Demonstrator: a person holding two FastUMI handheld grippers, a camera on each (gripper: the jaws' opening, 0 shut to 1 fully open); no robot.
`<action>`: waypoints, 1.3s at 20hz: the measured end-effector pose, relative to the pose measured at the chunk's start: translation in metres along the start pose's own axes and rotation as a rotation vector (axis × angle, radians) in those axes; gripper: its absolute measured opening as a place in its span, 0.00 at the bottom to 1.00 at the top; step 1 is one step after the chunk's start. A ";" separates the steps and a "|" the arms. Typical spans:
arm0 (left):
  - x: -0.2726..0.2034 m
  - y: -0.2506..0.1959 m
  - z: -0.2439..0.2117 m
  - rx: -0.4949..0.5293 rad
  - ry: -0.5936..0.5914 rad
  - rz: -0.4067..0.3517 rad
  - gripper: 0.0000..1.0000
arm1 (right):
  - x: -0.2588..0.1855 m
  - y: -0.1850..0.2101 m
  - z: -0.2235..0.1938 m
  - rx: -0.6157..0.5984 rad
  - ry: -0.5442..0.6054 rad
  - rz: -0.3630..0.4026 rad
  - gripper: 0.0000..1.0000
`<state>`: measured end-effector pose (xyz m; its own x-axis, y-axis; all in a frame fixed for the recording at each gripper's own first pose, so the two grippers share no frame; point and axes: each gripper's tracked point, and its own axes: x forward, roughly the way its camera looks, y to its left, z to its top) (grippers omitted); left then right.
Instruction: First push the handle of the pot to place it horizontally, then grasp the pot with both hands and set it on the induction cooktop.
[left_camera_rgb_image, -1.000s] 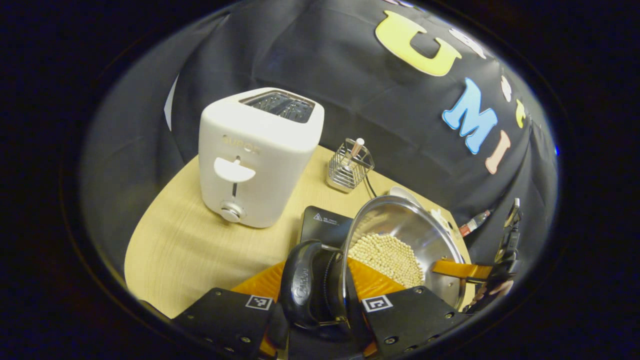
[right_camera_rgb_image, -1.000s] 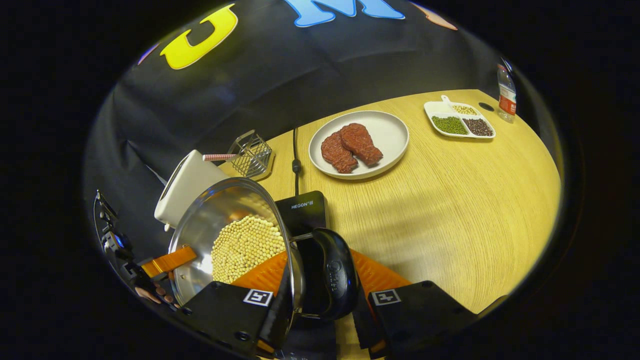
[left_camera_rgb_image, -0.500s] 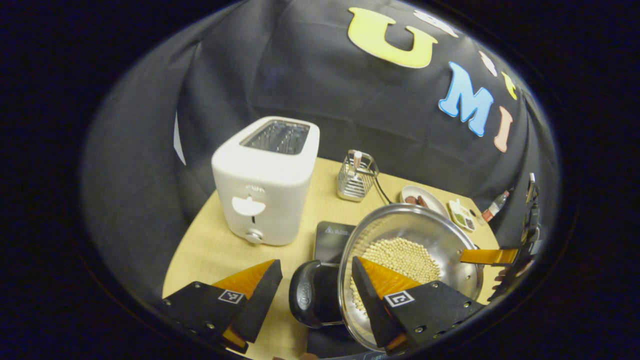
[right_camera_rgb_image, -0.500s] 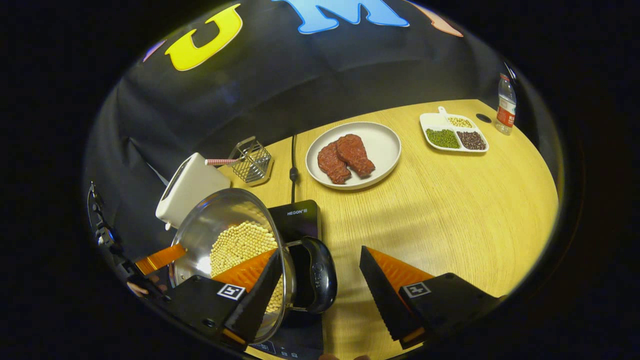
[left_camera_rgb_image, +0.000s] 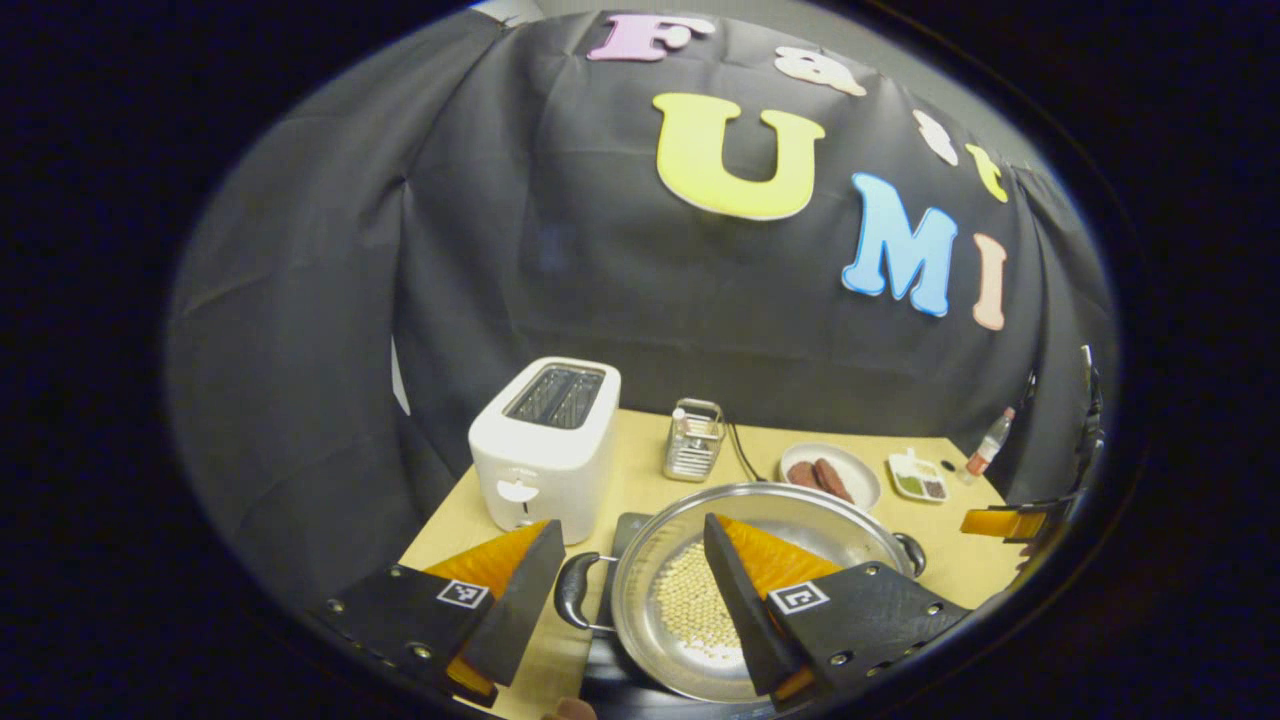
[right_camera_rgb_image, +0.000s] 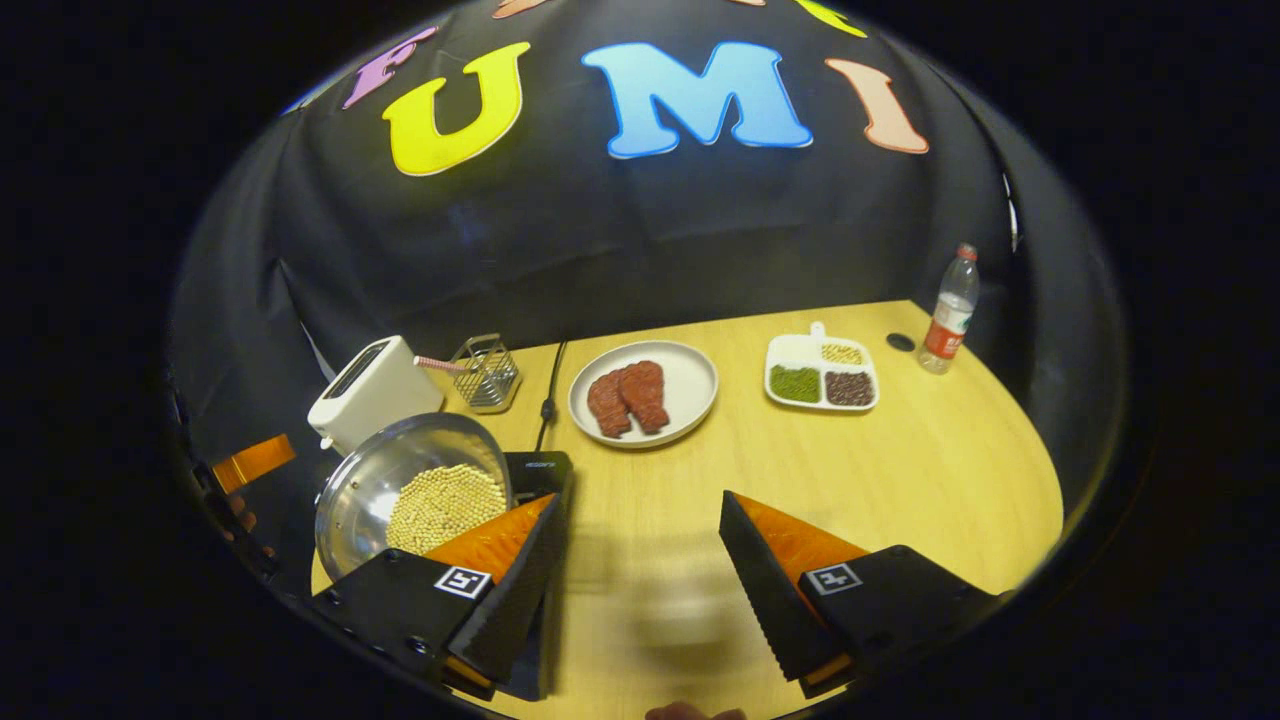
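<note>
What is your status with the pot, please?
Left gripper open, right gripper open. Pot of beans sits on induction cooktop, handles free. Nothing in the way.

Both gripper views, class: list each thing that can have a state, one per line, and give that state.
Left claw: open, holding nothing.
Right claw: open, holding nothing.
Pot: on the induction cooktop, beans inside.
Toaster: upright, slots empty.
Plate: holds two pieces of meat.
Bottle: upright, capped.
</note>
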<state>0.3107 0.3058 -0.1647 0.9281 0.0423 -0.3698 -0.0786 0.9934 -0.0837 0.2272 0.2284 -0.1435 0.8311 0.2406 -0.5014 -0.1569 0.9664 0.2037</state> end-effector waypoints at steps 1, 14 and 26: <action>-0.007 -0.007 0.010 -0.003 -0.036 -0.002 0.86 | -0.008 -0.013 0.010 -0.007 -0.034 -0.021 0.98; -0.155 -0.146 0.071 0.080 -0.258 0.103 0.85 | -0.175 -0.176 0.112 -0.046 -0.436 -0.140 0.98; -0.280 -0.258 0.034 0.049 -0.309 0.134 0.78 | -0.304 -0.267 0.097 -0.106 -0.585 -0.123 0.98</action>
<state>0.0835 0.0411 -0.0082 0.9778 0.1953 -0.0761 -0.1964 0.9805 -0.0061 0.0685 -0.1111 0.0360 0.9972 0.0662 0.0361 -0.0687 0.9949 0.0735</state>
